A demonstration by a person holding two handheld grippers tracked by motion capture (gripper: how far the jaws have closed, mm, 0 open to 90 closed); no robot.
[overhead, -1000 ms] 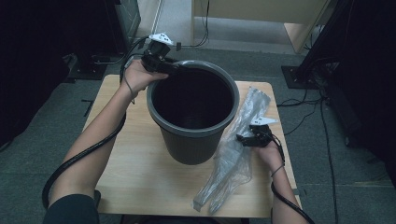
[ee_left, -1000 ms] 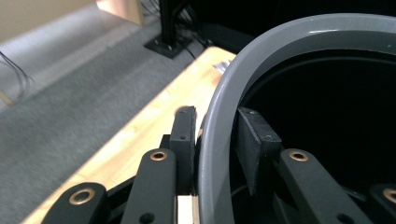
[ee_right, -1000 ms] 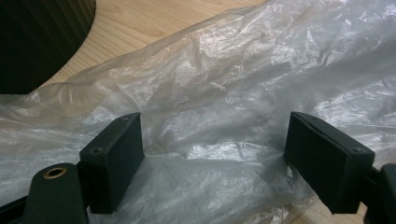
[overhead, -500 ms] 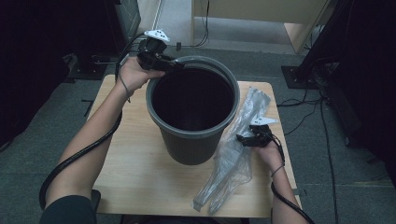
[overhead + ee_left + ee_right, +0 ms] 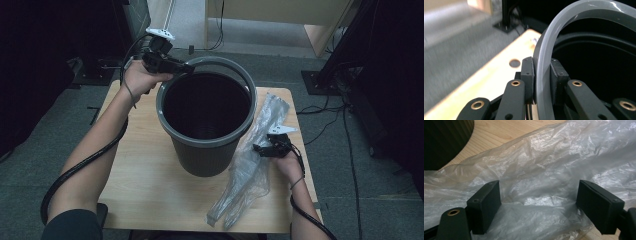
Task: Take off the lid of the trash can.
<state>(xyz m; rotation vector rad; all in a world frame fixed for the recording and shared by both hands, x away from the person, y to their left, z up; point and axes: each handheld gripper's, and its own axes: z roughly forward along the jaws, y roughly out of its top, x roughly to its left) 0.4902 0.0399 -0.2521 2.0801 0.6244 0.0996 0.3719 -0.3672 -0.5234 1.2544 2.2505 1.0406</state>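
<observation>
Your left gripper [image 5: 186, 69] sits in the upper left of the high view, at the far left part of the rim of the grey bin [image 5: 205, 150], and its jaws have just been closing with that rim between them. In the left gripper view the two black pads [image 5: 527, 75] stand on either side of the curved grey rim [image 5: 544, 65] at the centre of the frame, one outside the bin and one inside, and both press against the plastic, so you are pinching the rim. The bin stands upright in the middle of the wooden table [image 5: 145, 180], its dark mouth open to the camera. Your right gripper [image 5: 260, 148] lies low at the right of the high view, just right of the bin's base, over the clear plastic bag [image 5: 250, 170] that stretches from the upper right edge of the table down toward the lower centre, lying crumpled and flat on the wood. In the right gripper view its jaws are spread wide, one pad [image 5: 485, 202] at lower left and the other at lower right, with the crinkled bag [image 5: 544, 170] across the gap between them and no squeeze on it. The bin's dark wall shows in the upper left corner of that view.
</observation>
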